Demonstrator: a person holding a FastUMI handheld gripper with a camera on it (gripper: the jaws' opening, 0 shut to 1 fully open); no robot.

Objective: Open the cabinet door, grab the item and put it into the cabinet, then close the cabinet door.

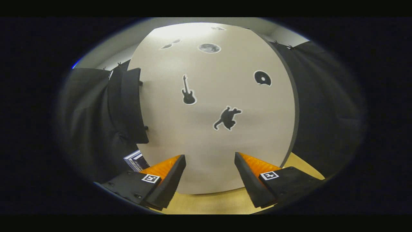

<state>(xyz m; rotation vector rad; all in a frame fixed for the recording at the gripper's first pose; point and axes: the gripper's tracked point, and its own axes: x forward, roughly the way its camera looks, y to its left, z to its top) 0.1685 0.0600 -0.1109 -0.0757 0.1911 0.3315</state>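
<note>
A pale beige cabinet door (212, 145) with black stickers (a guitar, an animal, a disc) stands upright just ahead of my fingers. On its left side a black bar handle (130, 106) is fixed by two short pegs. The door's dark right edge (294, 112) shows its thickness; whether the door is shut against the cabinet I cannot tell. My gripper (210, 155) is open, its tips close to the door's lower part with nothing between them. A small blue-and-white box (135, 160) lies low on the left, below the handle and partly hidden behind the left finger (164, 174).
The cabinet stands on a light wooden tabletop (219, 201) that runs under my fingers. Black cloth (322, 112) hangs on both sides of the cabinet. A pale wall and ceiling show above the cloth.
</note>
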